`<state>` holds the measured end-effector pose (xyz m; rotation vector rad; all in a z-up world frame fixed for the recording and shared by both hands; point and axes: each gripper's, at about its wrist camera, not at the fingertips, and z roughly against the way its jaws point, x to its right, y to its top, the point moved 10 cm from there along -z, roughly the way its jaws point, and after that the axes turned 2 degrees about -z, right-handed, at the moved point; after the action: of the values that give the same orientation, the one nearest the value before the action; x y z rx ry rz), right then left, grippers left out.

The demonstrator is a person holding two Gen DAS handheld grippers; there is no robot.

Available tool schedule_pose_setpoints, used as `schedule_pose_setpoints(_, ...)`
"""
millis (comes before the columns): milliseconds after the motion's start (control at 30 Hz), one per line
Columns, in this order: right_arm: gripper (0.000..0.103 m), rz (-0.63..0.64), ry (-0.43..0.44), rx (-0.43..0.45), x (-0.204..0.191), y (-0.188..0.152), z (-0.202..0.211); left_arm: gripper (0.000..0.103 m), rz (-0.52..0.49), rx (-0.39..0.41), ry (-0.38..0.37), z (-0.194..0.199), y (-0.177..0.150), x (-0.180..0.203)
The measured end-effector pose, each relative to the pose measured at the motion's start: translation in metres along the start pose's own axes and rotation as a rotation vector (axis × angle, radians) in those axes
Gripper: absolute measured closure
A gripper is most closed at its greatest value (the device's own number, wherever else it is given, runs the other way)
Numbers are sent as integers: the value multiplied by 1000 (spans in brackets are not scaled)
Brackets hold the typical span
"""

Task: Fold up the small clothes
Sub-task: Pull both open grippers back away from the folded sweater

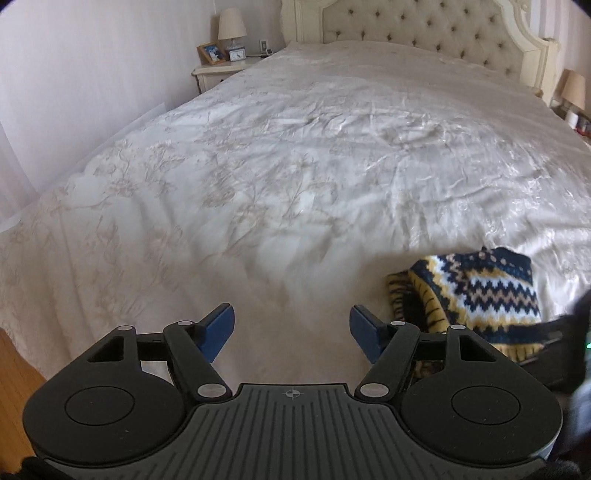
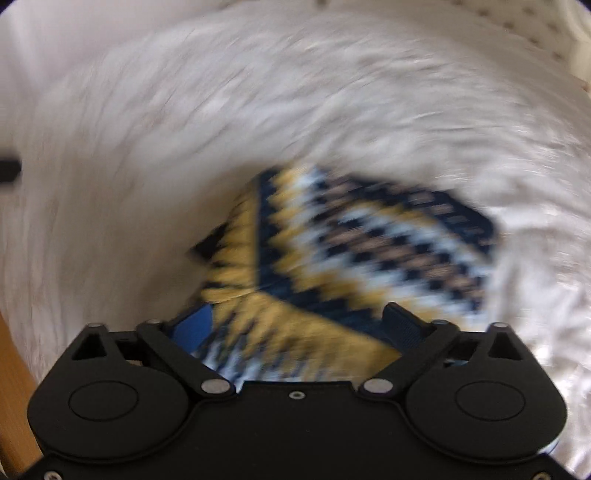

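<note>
Cream satin with a faint floral print covers the bed (image 1: pixel 295 155), which fills most of the left wrist view and runs far back to a tufted headboard (image 1: pixel 424 26). On the near right part of the bed lies the small knitted sweater (image 1: pixel 476 295), folded into a compact bundle, its navy, white, tan and mustard zigzag bands facing up. The left hand-held gripper (image 1: pixel 291 328) hangs over bare bedcover just left of the sweater; its blue fingertips (image 1: pixel 219 330) stand apart with nothing between them, so it is open and empty.

The right wrist view is heavily blurred. There the sweater (image 2: pixel 369 243) sits on the bedcover directly ahead of the right hand-held gripper (image 2: pixel 303 325), and its near mustard-edged corner lies in the gap between the widely spread fingers. The blur hides whether either blue pad (image 2: pixel 195 328) presses on the knit, so I cannot tell whether it grips.

At the far left of the bed a nightstand (image 1: pixel 218 72) carries a lamp (image 1: pixel 231 29), a framed picture (image 1: pixel 211 53) and a small clock (image 1: pixel 237 54). A second lamp (image 1: pixel 572 90) stands at the far right.
</note>
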<state>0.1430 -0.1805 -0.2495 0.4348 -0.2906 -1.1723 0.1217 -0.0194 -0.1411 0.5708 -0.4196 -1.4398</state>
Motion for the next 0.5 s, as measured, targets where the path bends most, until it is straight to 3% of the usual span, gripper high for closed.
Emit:
schedule_pose_setpoints(67, 6, 43, 29, -38, -27, -6, -13, 35, -8, -18, -17, 3, -7, -5)
schedule_pose_setpoints(167, 6, 123, 0, -20, -49, -9, -12, 36, -20, -20, -30, 7, -12, -10)
schedule_pose_setpoints(300, 8, 45, 77, 46, -51, -2, 18, 36, -28, -24, -57, 8, -14, -12)
schedule_pose_setpoints(500, 8, -114, -27, 139, -15, 0, 71, 36, -64, -17, -130, 12, -8, 2)
